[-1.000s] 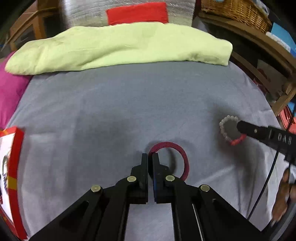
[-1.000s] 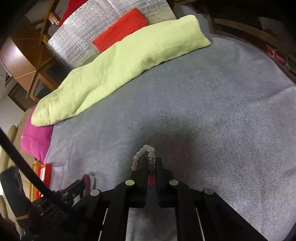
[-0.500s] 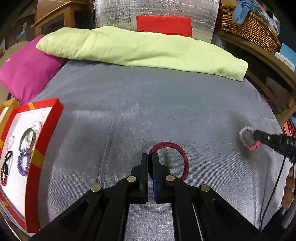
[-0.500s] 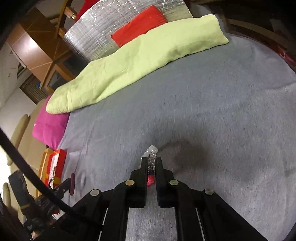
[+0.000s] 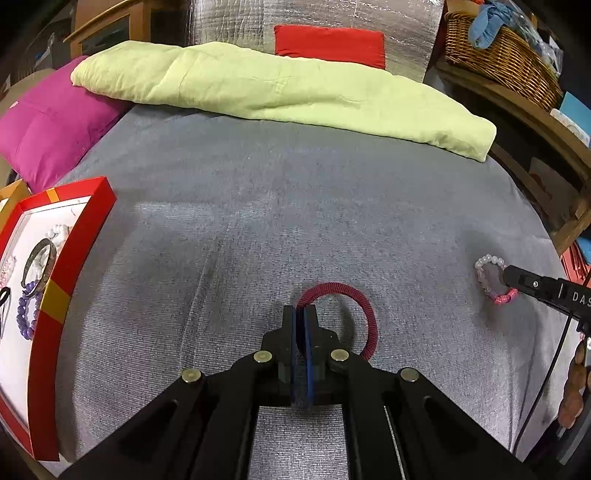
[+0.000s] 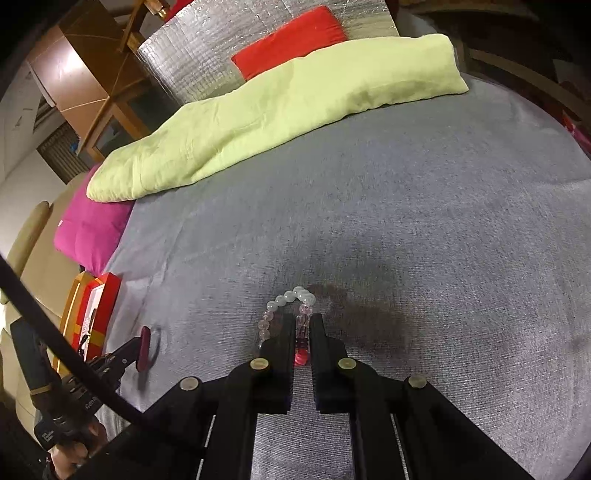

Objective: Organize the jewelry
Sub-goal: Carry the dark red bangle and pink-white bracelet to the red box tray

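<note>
Grippers both loaded, held above a grey bed cover (image 5: 258, 206). Left gripper (image 5: 300, 314) clenched on a dark red corded bangle (image 5: 364, 306); its rim is pinched between the fingertips and the loop sticks out to the right of the jaws, clear of the cover. Same bangle seen edge-on at lower left in the right wrist view (image 6: 144, 349), at the tip of the left gripper (image 6: 138, 347).

Right gripper (image 6: 303, 325) clenched on a clear bead bracelet (image 6: 291, 299) with a pink section (image 6: 301, 356) sitting between the fingers near their base; pale beads arc forward and left past the fingertips. In the left wrist view that bracelet (image 5: 487, 277) hangs at the right gripper (image 5: 511, 277) tip on the far right, well apart from the bangle. Dark shadow on the cover just beyond the right gripper.

Red-rimmed tray (image 5: 74, 266) at the left edge of the bed, white inside, holding a dark metal bangle (image 5: 38, 262), purple beads (image 5: 26, 314), white beads (image 5: 59, 232) and more, partly cut off by the frame. Tray also visible far left in the right wrist view (image 6: 101, 314).

Far side of the bed: lime green pillow (image 5: 280, 85), magenta pillow (image 5: 51, 125) to its left, red cushion (image 5: 328, 44) against a silver quilted panel (image 5: 229, 22). Wicker basket (image 5: 498, 55) on a shelf upper right.
</note>
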Available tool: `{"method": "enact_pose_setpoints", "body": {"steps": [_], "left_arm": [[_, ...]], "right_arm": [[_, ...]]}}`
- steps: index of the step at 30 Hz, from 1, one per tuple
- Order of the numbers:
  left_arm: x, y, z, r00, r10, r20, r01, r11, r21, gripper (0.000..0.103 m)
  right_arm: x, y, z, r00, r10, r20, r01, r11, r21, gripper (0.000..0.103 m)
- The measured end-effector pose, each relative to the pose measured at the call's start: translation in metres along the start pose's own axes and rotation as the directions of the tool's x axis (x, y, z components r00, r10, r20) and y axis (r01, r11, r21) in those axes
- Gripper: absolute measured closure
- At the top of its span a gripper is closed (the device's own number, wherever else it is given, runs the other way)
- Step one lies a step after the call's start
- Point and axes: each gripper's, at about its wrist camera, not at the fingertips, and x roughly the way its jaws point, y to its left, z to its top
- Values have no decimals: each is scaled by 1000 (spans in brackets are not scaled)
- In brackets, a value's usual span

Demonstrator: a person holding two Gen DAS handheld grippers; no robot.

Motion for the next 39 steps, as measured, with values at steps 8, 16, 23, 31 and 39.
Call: {"method": "enact_pose_setpoints", "body": {"steps": [8, 16, 23, 31, 39], "left_arm": [[-2, 3, -2, 1000, 1, 2, 0, 1000, -13, 99], [-13, 6, -3, 1000, 7, 16, -7, 1000, -13, 99], [-40, 21, -7, 999, 15, 49, -13, 999, -30, 99], [-61, 49, -9, 997, 38, 68, -32, 996, -87, 99], [-84, 76, -9, 994, 61, 95, -46, 988, -148, 99]], "right_arm": [[-5, 2, 1, 1000, 25, 17, -25, 1000, 4, 95], [-11, 4, -2, 998, 67, 21, -68, 998, 20, 95], [-21, 14, -11, 993, 114, 19, -115, 993, 35, 95], [-29, 49, -18, 989, 148, 12, -148, 989, 0, 95], [-26, 110, -21, 983, 182, -21, -183, 978, -103, 95]]}}
